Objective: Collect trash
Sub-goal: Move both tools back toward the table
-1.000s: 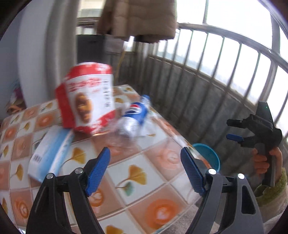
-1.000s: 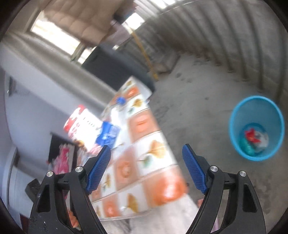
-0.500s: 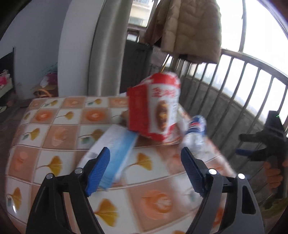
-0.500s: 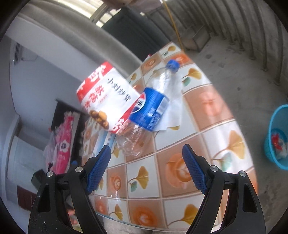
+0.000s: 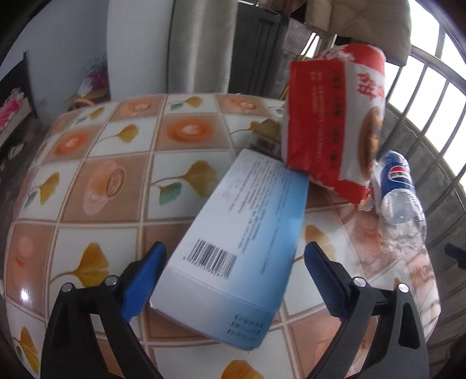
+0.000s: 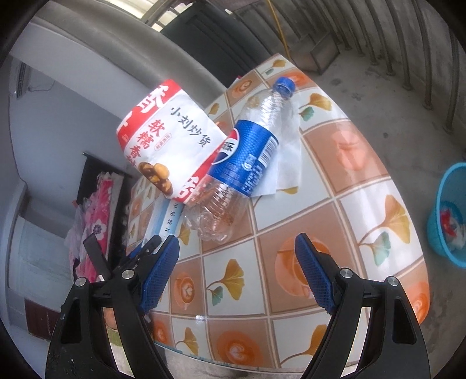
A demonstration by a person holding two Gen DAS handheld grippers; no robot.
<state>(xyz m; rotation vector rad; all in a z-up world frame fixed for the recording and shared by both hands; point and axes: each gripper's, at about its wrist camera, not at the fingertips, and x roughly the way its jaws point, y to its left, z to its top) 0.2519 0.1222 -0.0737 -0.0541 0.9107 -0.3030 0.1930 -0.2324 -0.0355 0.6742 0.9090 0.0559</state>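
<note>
A white and blue carton box [image 5: 238,236] lies on the tiled table [image 5: 116,186]; its near end sits between the wide-open fingers of my left gripper [image 5: 233,280]. A red and white snack bag [image 5: 332,116] stands behind it, and an empty Pepsi bottle [image 5: 399,198] lies to its right. In the right wrist view the bottle [image 6: 247,163] lies on a white paper [image 6: 288,163] next to the bag [image 6: 169,145]. My right gripper [image 6: 237,274] is open and empty, just short of the bottle's base. The box [image 6: 166,221] peeks out behind the bag.
A blue trash bin [image 6: 448,215] with some trash in it stands on the concrete floor right of the table. A metal railing [image 5: 431,96] runs behind the table. A grey curtain [image 5: 198,43] and a hanging jacket [image 5: 364,26] are at the back.
My left gripper has moved in toward the box, which now lies between its fingers. My right gripper has swung from the bin to the table and closed in on the bottle.
</note>
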